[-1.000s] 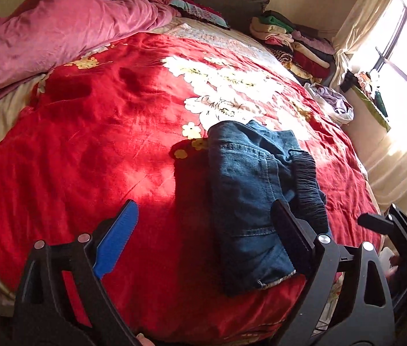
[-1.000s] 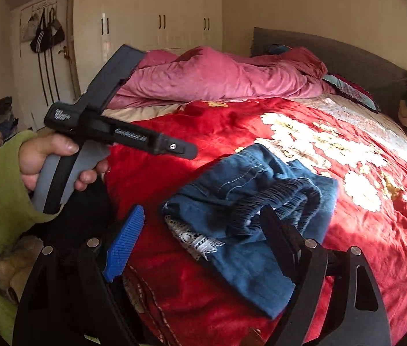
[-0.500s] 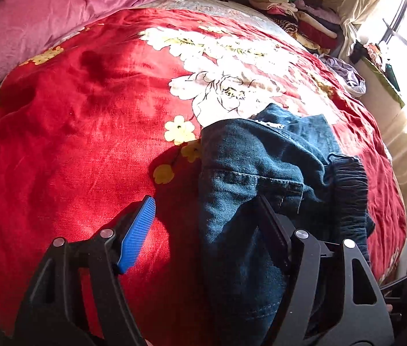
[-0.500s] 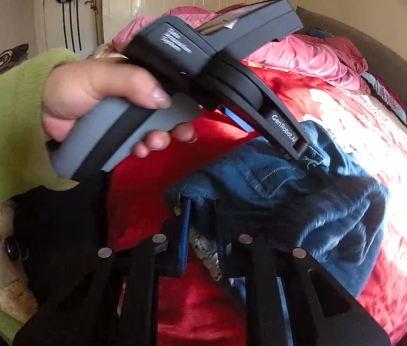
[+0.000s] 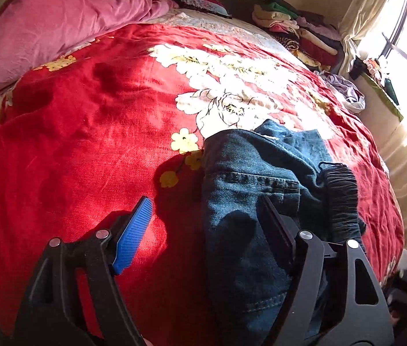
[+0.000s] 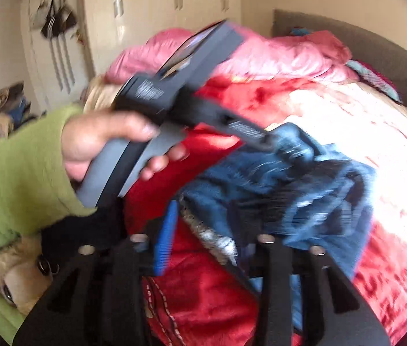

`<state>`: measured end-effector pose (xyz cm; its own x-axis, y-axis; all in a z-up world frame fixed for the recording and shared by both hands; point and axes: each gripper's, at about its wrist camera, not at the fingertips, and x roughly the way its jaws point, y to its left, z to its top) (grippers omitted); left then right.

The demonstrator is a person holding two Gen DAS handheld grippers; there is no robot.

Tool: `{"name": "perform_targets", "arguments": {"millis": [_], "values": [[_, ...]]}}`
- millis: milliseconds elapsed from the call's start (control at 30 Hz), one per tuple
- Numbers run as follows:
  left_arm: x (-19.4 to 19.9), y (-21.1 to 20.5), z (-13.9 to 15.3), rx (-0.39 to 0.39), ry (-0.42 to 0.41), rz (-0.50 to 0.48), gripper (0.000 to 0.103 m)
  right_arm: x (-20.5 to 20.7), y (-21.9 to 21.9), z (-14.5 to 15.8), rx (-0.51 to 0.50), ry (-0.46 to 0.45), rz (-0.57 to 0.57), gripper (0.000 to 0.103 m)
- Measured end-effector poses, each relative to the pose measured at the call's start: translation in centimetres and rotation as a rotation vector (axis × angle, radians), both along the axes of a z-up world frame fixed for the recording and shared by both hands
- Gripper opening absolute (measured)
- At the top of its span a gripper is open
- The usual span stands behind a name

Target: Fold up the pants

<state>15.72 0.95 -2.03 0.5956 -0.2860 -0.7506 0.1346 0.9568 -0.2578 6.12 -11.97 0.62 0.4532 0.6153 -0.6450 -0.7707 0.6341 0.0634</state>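
Note:
Folded blue denim pants [image 5: 249, 201] with a dark gathered waistband [image 5: 343, 199] lie on the red flowered bedspread [image 5: 88, 132]. My left gripper [image 5: 203, 219] is open just above their near left edge, one finger over the denim and the blue pad [image 5: 134, 230] over the bedspread. In the blurred right wrist view the pants [image 6: 304, 190] lie ahead, with a white lace hem [image 6: 212, 236] near the fingers. My right gripper [image 6: 209, 225] is open and holds nothing. The left gripper body [image 6: 191, 92], held by a hand in a green sleeve, reaches over the pants.
A pink duvet [image 5: 53, 31] is bunched at the bed's far left. Stacked folded clothes [image 5: 295, 28] sit by the headboard. A window with curtains [image 5: 399, 37] is at the right. Wardrobes and a door [image 6: 59, 52] stand behind the left arm.
My right gripper was shut on the pants' hem half a second ago and has opened and let go. My left gripper has pulled back and up a little, staying open.

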Motion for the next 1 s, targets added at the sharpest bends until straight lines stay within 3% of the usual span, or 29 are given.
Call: {"name": "perform_targets", "arguments": {"millis": [100,300,567,800,1000], "values": [[-0.7,0.0,0.6,0.003,-0.013,0.001,0.068,0.4,-2.2,1.2,0.03,-0.015,-0.084,0.046],[-1.7,-0.3,1.8,0.0,-0.04,-0.007,0.071,2.1,-6.3,2.9,0.071,-0.025,-0.265,0.059],[-2.7,-0.7,2.0,-0.001,-0.043,-0.024,0.079,4.4,-9.4,2.7,0.07,-0.016,-0.401,0.065],[-2.7,-0.8,0.3,-0.049,0.011,-0.043,0.079,7.7,-11.4,0.2,0.076,0.119,-0.515,0.065],[-2.2,-1.1,-1.2,-0.072,0.051,-0.051,0.079,10.2,-11.5,-2.1,0.095,0.227,-0.532,0.065]]}}
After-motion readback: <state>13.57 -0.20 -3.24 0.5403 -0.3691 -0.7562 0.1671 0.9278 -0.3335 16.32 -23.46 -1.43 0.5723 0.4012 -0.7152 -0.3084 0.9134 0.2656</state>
